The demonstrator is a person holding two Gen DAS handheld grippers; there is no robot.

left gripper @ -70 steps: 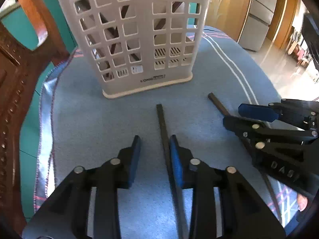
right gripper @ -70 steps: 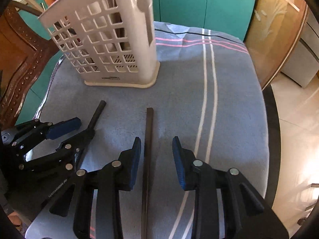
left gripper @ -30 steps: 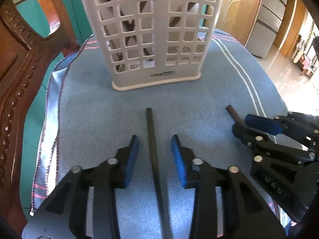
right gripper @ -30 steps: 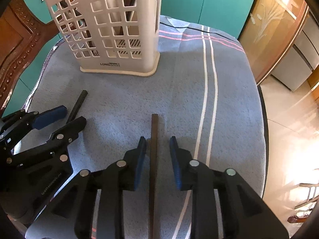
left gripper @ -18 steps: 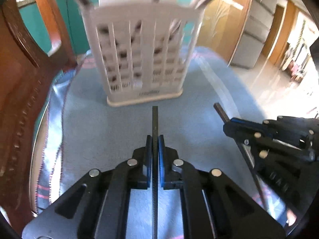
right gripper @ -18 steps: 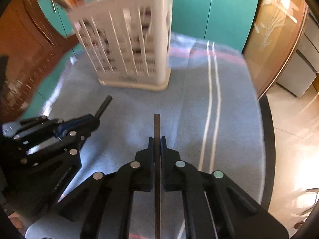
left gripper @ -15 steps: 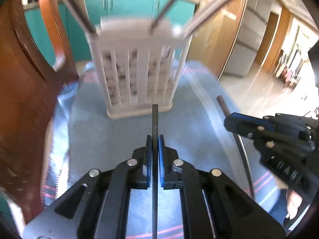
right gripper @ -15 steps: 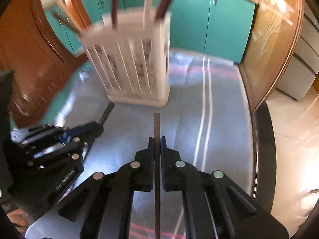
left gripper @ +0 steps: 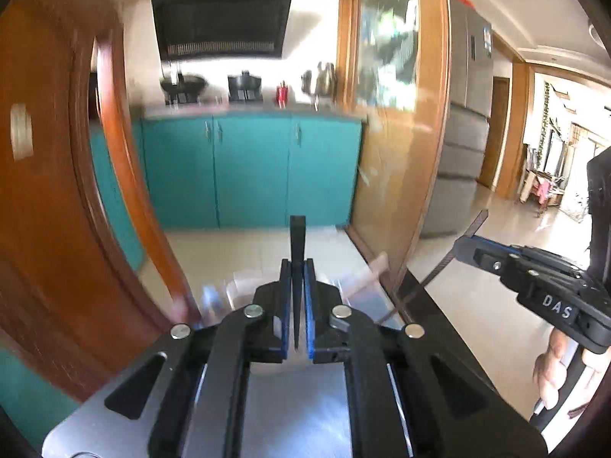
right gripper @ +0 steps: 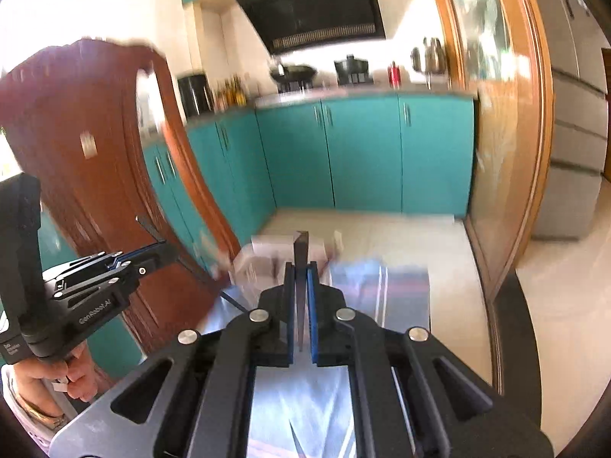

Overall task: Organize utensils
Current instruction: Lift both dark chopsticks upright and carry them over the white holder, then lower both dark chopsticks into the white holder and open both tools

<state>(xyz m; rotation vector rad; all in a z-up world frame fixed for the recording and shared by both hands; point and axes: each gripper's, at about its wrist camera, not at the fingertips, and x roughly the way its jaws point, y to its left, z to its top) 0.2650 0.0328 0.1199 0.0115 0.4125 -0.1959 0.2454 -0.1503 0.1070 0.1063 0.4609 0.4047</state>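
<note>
Left claw raised well above the counter, pointing slightly downward toward the teal cabinets, blue pads clamped tight on a dark chopstick that juts straight ahead past the fingertips. Right claw lifted to about the same level, aimed the same way, pads likewise pressed together on a second dark chopstick, the stick running forward between the fingers.

Seen from the left wrist: right claw off to the right side, its chopstick slanting up and to the right, white lettering "DAS" readable on the black body, part of a bare hand underneath. Seen from the right wrist: left claw at the left edge, chopstick angled up-left through its tip, "GenRobot.AI" printed on the housing, fingers of a hand wrapped round the grip below; small text on the lower label too blurred to read.

White slotted utensil basket blurred, low in the right wrist view just ahead of the claw tips, standing on the blue striped cloth. Both chopsticks off the cloth, held in the air, well apart from each other.
</note>
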